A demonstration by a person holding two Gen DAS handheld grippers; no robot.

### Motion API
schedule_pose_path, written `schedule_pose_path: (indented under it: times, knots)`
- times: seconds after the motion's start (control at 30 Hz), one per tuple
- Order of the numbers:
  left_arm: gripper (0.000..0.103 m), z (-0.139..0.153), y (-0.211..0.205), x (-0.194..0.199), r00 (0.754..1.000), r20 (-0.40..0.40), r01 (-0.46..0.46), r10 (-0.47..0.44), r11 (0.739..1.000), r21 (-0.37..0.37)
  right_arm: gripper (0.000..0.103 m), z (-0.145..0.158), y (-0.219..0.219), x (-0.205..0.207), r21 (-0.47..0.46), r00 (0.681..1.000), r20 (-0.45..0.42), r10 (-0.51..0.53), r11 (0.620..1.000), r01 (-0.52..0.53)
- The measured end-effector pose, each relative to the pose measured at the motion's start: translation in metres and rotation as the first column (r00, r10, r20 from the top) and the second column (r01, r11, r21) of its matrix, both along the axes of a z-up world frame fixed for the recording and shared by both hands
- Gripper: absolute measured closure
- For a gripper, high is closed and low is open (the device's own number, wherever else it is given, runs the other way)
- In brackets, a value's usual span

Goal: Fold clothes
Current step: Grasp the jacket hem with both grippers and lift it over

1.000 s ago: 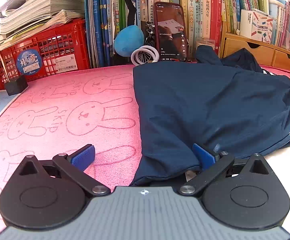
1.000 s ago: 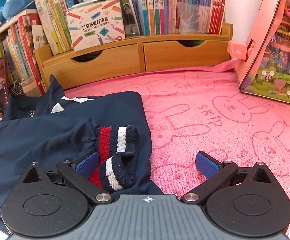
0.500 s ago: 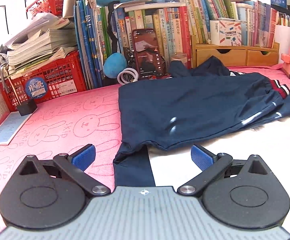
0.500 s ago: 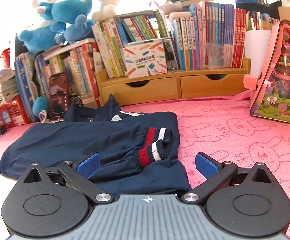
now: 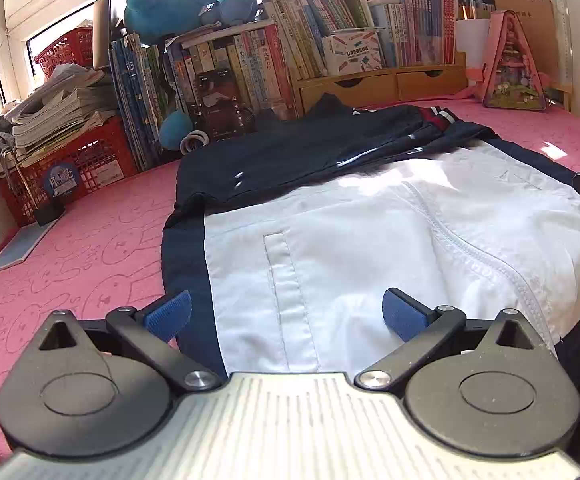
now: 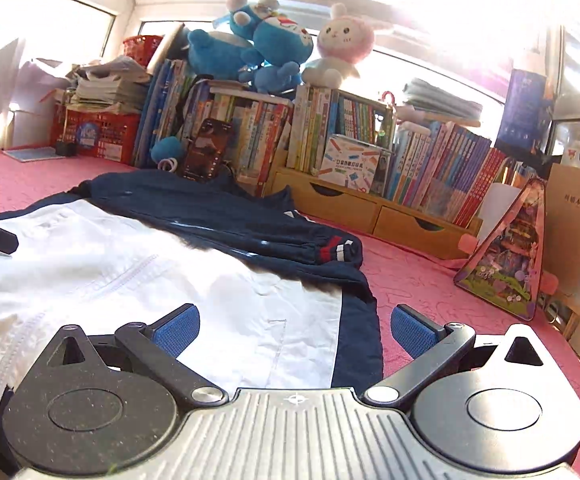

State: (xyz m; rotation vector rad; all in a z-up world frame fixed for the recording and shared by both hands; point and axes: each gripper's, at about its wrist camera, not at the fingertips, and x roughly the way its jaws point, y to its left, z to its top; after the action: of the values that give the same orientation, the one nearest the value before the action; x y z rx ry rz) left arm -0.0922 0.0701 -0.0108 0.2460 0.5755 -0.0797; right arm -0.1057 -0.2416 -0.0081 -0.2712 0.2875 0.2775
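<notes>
Jacket (image 5: 369, 248) cut off at lower right of left wrist view, near hem hidden behind left claw (image 5: 286, 314) body. Same in right wrist view: hem lost behind right claw (image 6: 295, 328). Phone (image 6: 206, 152) screen too blurred to read; window (image 6: 429, 4) washed out by glare.

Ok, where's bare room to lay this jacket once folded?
Bare pink towel left of the jacket, up to the red crate. More right of it, before the pink house toy. The back edge is crowded: books, phone, wooden drawers.
</notes>
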Motion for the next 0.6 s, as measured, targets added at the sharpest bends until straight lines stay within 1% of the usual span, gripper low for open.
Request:
schedule_pose_path:
  times: [0.03,0.1,0.2,0.3,0.33,0.37,0.43,0.5,0.57,0.6]
  knots:
    - [0.000,-0.002,-0.002,-0.012,1.000,0.001,0.004,-0.004,1.000,0.002,0.000,-0.002,-0.004,-0.015,0.025,1.000,0.008,0.018,1.000,-0.018]
    - [0.000,-0.007,-0.004,-0.034,1.000,0.001,0.010,-0.010,1.000,0.002,0.000,-0.010,-0.011,-0.041,0.067,0.998,-0.002,0.058,0.996,-0.057]
    - [0.000,-0.017,-0.004,-0.061,0.999,-0.036,0.016,-0.018,0.999,-0.041,0.000,-0.023,-0.014,-0.063,0.046,0.992,-0.083,0.100,0.994,-0.097]
    - [0.000,-0.028,-0.004,-0.074,0.997,-0.077,0.005,-0.011,0.996,-0.089,0.000,-0.036,-0.013,-0.078,0.003,0.988,-0.119,0.099,0.995,-0.099]
    - [0.000,-0.032,-0.003,-0.075,0.997,-0.083,0.000,-0.007,0.996,-0.089,0.000,-0.041,-0.013,-0.081,-0.010,0.987,-0.133,0.094,0.995,-0.096]
    - [0.000,-0.038,-0.003,-0.074,0.996,-0.084,-0.008,0.002,0.997,-0.072,0.000,-0.046,-0.013,-0.084,-0.023,0.985,-0.146,0.089,0.995,-0.093]
    - [0.000,-0.049,-0.004,-0.068,0.996,-0.087,-0.034,0.032,0.999,-0.020,0.000,-0.056,-0.013,-0.084,-0.066,0.984,-0.167,0.058,0.995,-0.070]
    - [0.000,-0.060,-0.003,-0.058,0.990,-0.116,-0.073,0.074,0.997,0.019,0.000,-0.065,-0.015,-0.082,-0.108,0.984,-0.179,0.027,0.993,-0.047]
    - [0.000,-0.064,0.002,-0.054,0.988,-0.131,-0.084,0.083,0.996,-0.003,0.000,-0.073,-0.017,-0.081,-0.150,0.982,-0.189,-0.005,0.988,-0.024]
    - [0.000,-0.065,0.004,-0.054,0.988,-0.132,-0.090,0.087,0.996,-0.016,0.000,-0.075,-0.018,-0.081,-0.162,0.984,-0.179,-0.022,0.987,-0.007]
